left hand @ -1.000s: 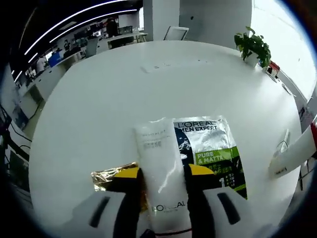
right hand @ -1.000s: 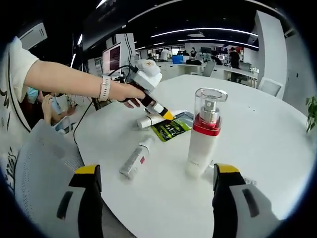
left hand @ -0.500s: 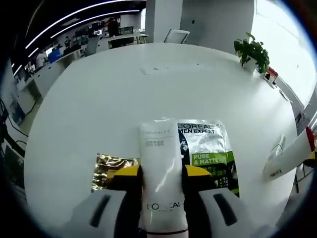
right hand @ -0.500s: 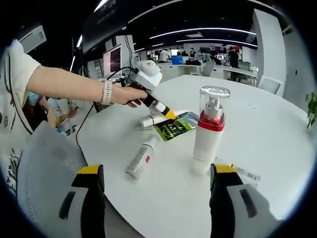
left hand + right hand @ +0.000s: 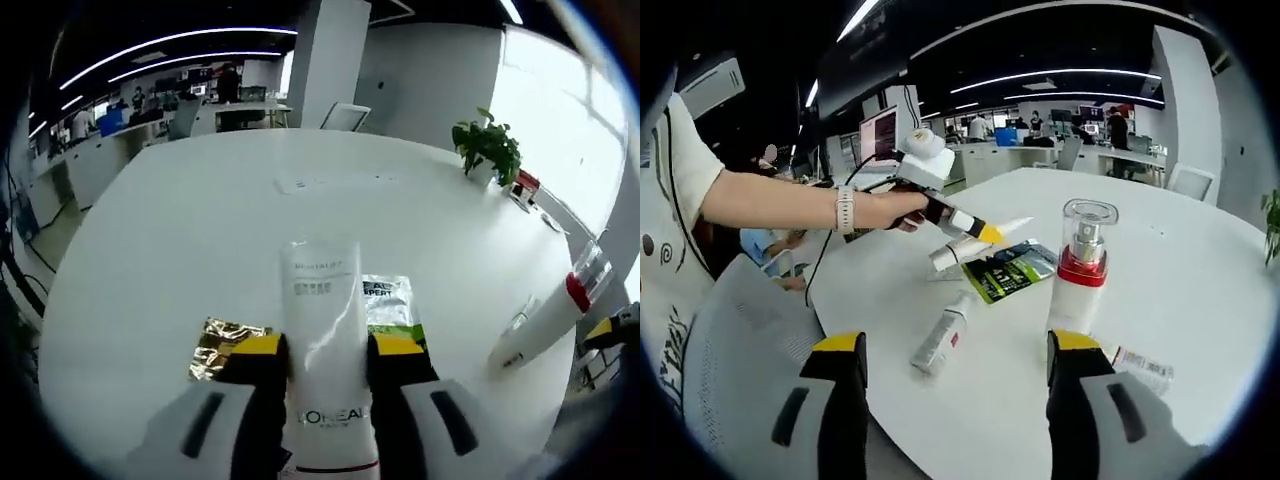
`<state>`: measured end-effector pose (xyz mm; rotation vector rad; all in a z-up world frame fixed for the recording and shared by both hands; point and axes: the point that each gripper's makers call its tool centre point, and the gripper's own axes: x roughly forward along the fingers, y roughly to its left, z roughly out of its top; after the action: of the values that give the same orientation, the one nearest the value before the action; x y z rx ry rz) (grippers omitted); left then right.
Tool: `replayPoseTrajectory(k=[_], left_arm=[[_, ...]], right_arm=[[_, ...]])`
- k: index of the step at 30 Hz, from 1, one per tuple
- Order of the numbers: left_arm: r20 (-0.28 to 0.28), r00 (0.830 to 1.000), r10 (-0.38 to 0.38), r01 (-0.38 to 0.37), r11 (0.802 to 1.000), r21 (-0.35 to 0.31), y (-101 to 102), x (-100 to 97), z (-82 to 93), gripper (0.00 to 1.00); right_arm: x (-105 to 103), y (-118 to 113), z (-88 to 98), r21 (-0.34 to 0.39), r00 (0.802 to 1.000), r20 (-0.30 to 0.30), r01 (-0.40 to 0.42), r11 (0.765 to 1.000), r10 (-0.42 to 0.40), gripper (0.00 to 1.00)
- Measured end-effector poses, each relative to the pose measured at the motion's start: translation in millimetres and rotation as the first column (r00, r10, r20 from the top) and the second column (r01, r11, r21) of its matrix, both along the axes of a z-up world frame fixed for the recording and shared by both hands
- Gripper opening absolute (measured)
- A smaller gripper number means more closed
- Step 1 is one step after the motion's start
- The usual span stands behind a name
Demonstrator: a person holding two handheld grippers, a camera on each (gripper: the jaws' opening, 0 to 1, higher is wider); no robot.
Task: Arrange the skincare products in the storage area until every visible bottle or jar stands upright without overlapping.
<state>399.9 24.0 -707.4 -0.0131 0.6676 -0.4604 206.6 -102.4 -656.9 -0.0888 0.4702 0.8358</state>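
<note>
My left gripper is shut on a white L'Oreal tube, which it holds up off the round white table. Below the tube lie a green and silver sachet and a gold sachet. In the right gripper view a hand carries the left gripper, and the tube slants above the green sachet. A white pump bottle with a red collar stands upright. A small white bottle lies on its side. My right gripper is open and holds nothing, short of both.
A small flat packet lies to the right of the pump bottle. A potted plant stands at the table's far side. A grey chair back sits by the near table edge, and a person's sleeve and arm reach in from the left.
The left gripper has lifted the tube off the sachets and tipped it upward. The right gripper has drawn back from the pump bottle, which now looks smaller.
</note>
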Motion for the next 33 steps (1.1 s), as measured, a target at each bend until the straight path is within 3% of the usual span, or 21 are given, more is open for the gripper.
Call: replayPoseTrajectory(k=[8,13,18,27,33], left_arm=[[0.096,0.993,-0.064,0.066,0.998,-0.019,-7,-16.4,32.5,0.31],[0.132,0.987,-0.096,0.102,0.994,-0.036,-16,-42.7,48.0,0.31],[0.172,0.975,-0.141,0.151,0.988,-0.042,-19,-51.9,57.1,0.31],[0.207,0.955,-0.212,0.229,0.972,-0.061,-34,-96.3,70.1,0.31],[0.23,0.942,-0.246,0.274,0.957,-0.097,-40,-116.3,78.8,0.31]], right_arm=[[-1,13,2.4,0.014,1.0,0.005,-0.025,1.0,0.025,0.67],[2,14,9.1,0.046,1.0,0.015,-0.013,0.999,0.012,0.63],[6,13,15.1,0.068,1.0,0.03,-0.002,0.998,0.0,0.6],[13,17,30.0,0.127,0.998,0.054,0.005,0.992,-0.012,0.51],[19,19,41.9,0.215,0.998,0.038,0.033,0.976,-0.042,0.4]])
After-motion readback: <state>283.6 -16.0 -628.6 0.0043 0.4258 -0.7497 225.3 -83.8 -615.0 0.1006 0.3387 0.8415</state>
